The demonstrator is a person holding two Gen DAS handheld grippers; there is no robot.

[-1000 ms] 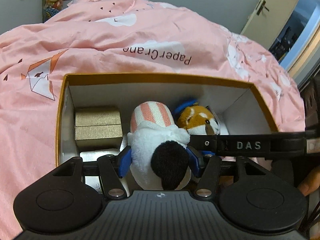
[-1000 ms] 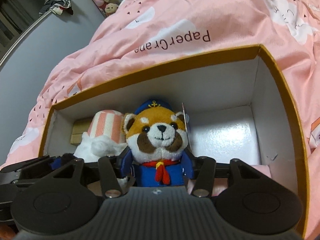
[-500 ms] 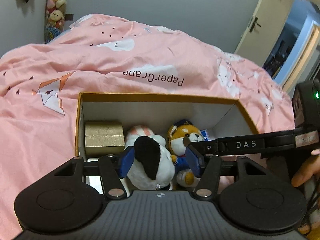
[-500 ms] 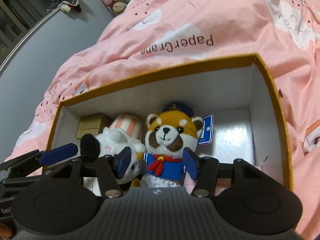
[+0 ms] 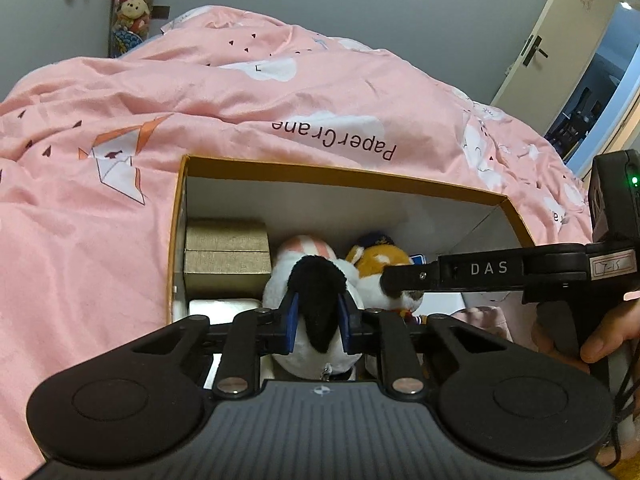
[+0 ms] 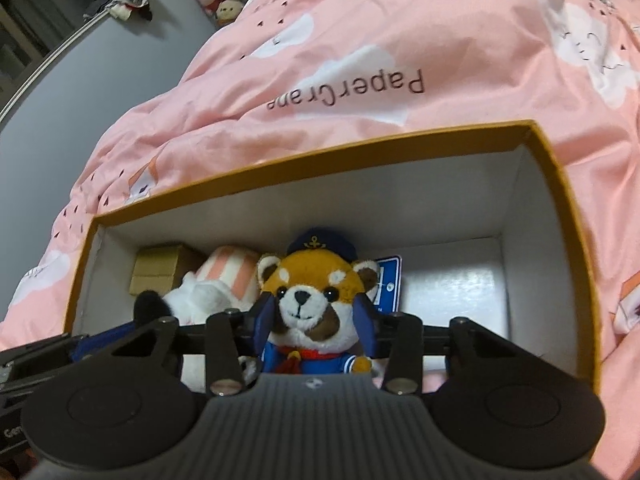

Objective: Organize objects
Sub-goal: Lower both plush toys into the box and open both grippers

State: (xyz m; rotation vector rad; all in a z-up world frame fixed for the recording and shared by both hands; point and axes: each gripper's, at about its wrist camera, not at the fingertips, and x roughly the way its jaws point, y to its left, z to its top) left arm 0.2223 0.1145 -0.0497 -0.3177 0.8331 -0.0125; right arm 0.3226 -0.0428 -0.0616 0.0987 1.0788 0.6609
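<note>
A: From the left wrist camera, what does the left gripper point(image 5: 318, 326) have?

B: Its blue fingers point(image 5: 290, 322) sit against both sides of the black ear of the white plush dog point(image 5: 312, 300), so it looks pinched on the dog. The dog lies inside the orange-rimmed box point(image 5: 340, 178) on the pink duvet point(image 5: 240, 100). A gold box point(image 5: 226, 258) stands at the left wall, just beside the dog.

A: And to the dog's right?

B: The red panda plush point(image 5: 380, 264), touching it. The right gripper point(image 5: 400, 280) reaches in from the right and crosses the panda's face.

A: Now the right wrist camera?

B: The right gripper point(image 6: 316, 316) has its fingers point(image 6: 366, 322) spread, one at either cheek of the red panda plush point(image 6: 314, 300). I can't tell whether they touch. The panda sits upright in the box point(image 6: 332, 148), in a navy cap and sailor top, a blue tag point(image 6: 388, 280) behind its ear. The dog point(image 6: 208, 296) lies to its left.
</note>
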